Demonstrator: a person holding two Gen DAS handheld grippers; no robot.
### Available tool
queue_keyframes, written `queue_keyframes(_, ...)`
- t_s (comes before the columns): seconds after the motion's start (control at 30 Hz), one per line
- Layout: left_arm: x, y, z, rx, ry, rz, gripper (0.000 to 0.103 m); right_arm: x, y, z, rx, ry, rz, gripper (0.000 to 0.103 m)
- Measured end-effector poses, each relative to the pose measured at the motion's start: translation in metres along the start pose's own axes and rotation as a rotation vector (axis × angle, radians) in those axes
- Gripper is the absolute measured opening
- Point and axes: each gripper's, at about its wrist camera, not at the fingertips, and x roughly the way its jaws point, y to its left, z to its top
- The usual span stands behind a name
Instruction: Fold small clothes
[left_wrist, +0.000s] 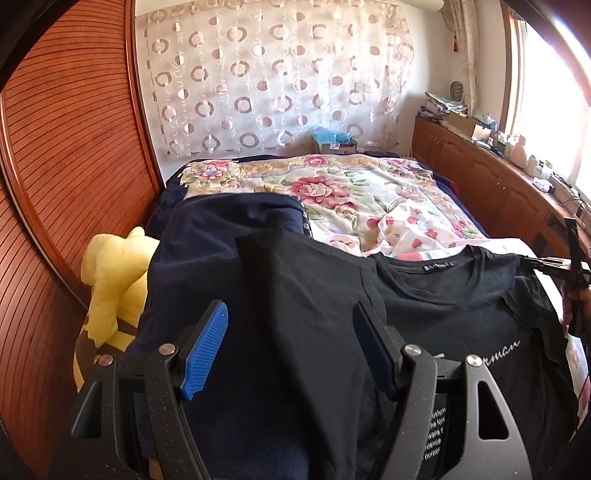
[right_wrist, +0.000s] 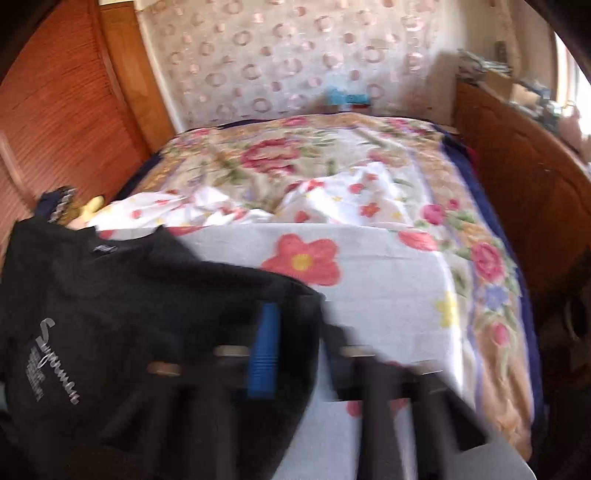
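Note:
A black T-shirt (left_wrist: 461, 306) with silver lettering lies chest up at the near end of the bed, collar toward the far wall. One black sleeve (left_wrist: 288, 295) rises in a fold and runs down between the wide-apart blue pads (left_wrist: 207, 350) of my left gripper (left_wrist: 291, 332). The pads do not press on it, so the gripper is open. At the right edge, my right gripper (left_wrist: 565, 267) pinches the shirt's other shoulder. The right wrist view is blurred. There the black T-shirt (right_wrist: 110, 295) bunches up to my right gripper (right_wrist: 291, 317), shut on its edge.
A navy garment (left_wrist: 207, 229) lies under the shirt on the left, with a yellow plush toy (left_wrist: 114, 280) beside it. A white flowered sheet (right_wrist: 369, 295) and floral bedspread (left_wrist: 351, 184) cover the bed. A wooden wardrobe (left_wrist: 74, 147) stands left, a cluttered low cabinet (left_wrist: 480, 166) right.

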Motion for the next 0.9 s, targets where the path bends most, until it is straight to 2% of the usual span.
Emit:
queue_keyframes(0.07, 0.005, 0.000, 0.005, 0.007, 0.003, 0.009, 0.071, -0.005, -0.011, -0.001, 0.005, -0.055, -0.037, 0.004)
queue_keyframes(0.13, 0.010, -0.001, 0.007, 0.012, 0.007, 0.012, 0.071, -0.012, -0.025, -0.002, 0.071, -0.083, -0.049, 0.003)
queue_keyframes(0.4, 0.022, 0.003, 0.014, 0.021, 0.029, 0.016, 0.071, -0.004, -0.013, -0.005, 0.012, -0.034, -0.058, 0.004)
queue_keyframes(0.47, 0.021, 0.008, 0.014, 0.017, 0.028, 0.000, 0.071, -0.003, -0.008, 0.002, -0.001, -0.026, -0.049, 0.011)
queue_keyframes(0.5, 0.021, 0.010, 0.014, 0.016, 0.024, -0.011, 0.065, -0.005, -0.010, 0.004, -0.009, -0.027, -0.022, 0.021)
queue_keyframes(0.53, 0.021, 0.013, 0.015, 0.007, 0.029, -0.031, 0.063, -0.007, -0.011, 0.006, -0.014, -0.037, -0.002, 0.036)
queue_keyframes(0.57, 0.022, 0.015, 0.015, -0.005, 0.035, -0.054, 0.063, -0.008, -0.013, 0.005, -0.016, -0.041, -0.011, 0.042)
queue_keyframes(0.7, 0.022, 0.025, 0.021, -0.054, 0.037, -0.107, 0.055, -0.009, -0.018, -0.001, -0.019, -0.024, -0.041, 0.046)
queue_keyframes(0.8, 0.025, 0.026, 0.026, -0.065, 0.044, -0.123, 0.055, -0.005, -0.022, -0.004, 0.006, 0.010, -0.050, 0.046)
queue_keyframes(0.9, 0.031, 0.028, 0.028, -0.072, 0.068, -0.124, 0.055, -0.007, -0.019, -0.001, 0.019, -0.002, -0.052, 0.046)
